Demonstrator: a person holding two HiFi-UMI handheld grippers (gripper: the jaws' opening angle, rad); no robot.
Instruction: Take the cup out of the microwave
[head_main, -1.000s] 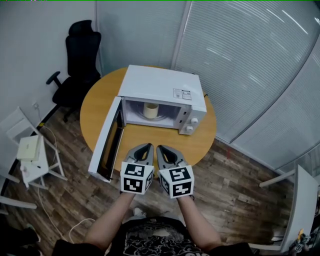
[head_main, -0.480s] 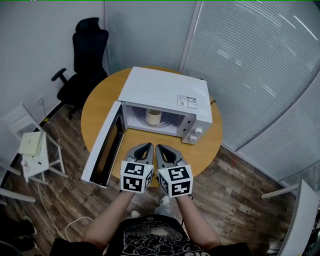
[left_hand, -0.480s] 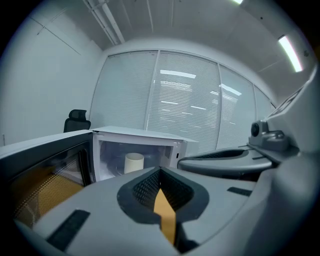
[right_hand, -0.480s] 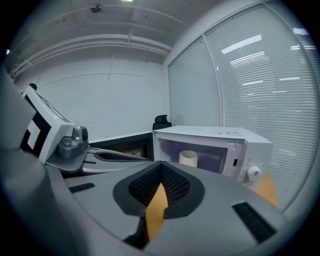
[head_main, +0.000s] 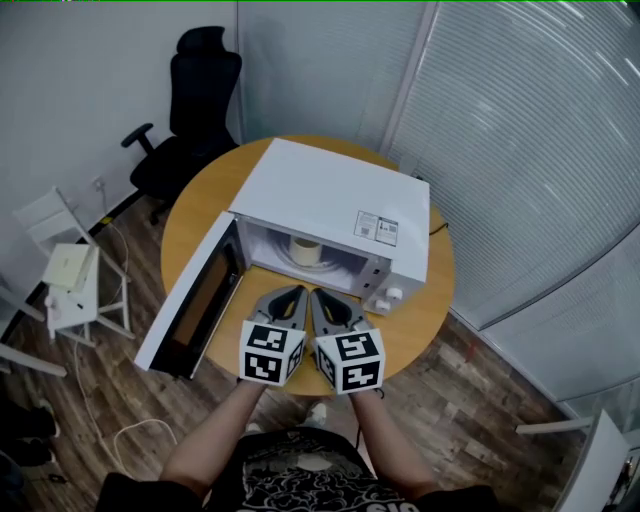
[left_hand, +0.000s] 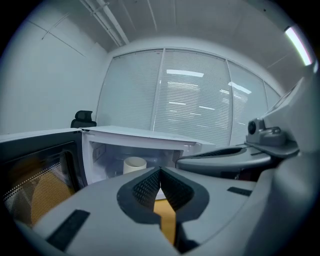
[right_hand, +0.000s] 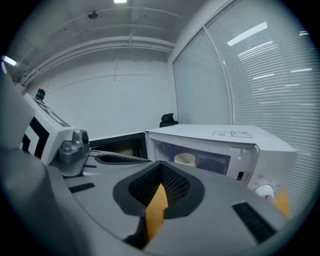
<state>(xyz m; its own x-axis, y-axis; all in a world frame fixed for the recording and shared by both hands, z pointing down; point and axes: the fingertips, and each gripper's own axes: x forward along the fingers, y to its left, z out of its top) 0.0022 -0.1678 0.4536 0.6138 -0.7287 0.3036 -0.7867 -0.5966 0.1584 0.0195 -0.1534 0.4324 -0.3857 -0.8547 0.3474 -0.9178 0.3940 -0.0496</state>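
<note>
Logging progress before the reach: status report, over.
Left tool and right tool shut, empty, side by side short of the microwave. Cup upright inside, untouched. Door wide open, nothing blocking the opening.

Small office corner, glass walls with blinds (head_main: 540, 150).
Wood floor (head_main: 470, 385), black office chair (head_main: 190, 110) by white wall (head_main: 80, 90) (ceiling strip light (left_hand: 299, 44) on).
</note>
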